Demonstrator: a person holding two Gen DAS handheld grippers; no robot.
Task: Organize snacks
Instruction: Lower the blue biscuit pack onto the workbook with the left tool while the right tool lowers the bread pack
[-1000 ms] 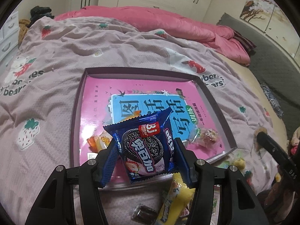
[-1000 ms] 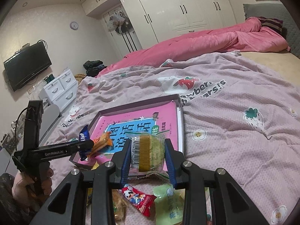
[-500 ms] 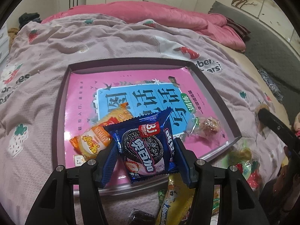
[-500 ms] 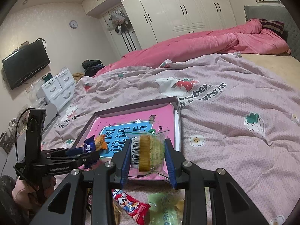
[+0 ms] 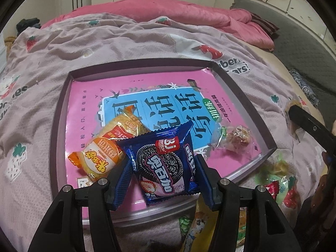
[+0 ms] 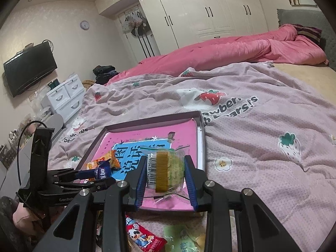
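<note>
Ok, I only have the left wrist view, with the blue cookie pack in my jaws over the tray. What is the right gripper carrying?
Observer: The right gripper is shut on a clear-wrapped green pastry with a barcode label.
Operator: Where is it relative to the tray?
Observer: It is in front of the tray's near edge, towards the right corner. I cannot tell whether it is over the tray.
Operator: And what is off the left side of the bed?
Observer: A black TV is mounted on the wall there.
</note>
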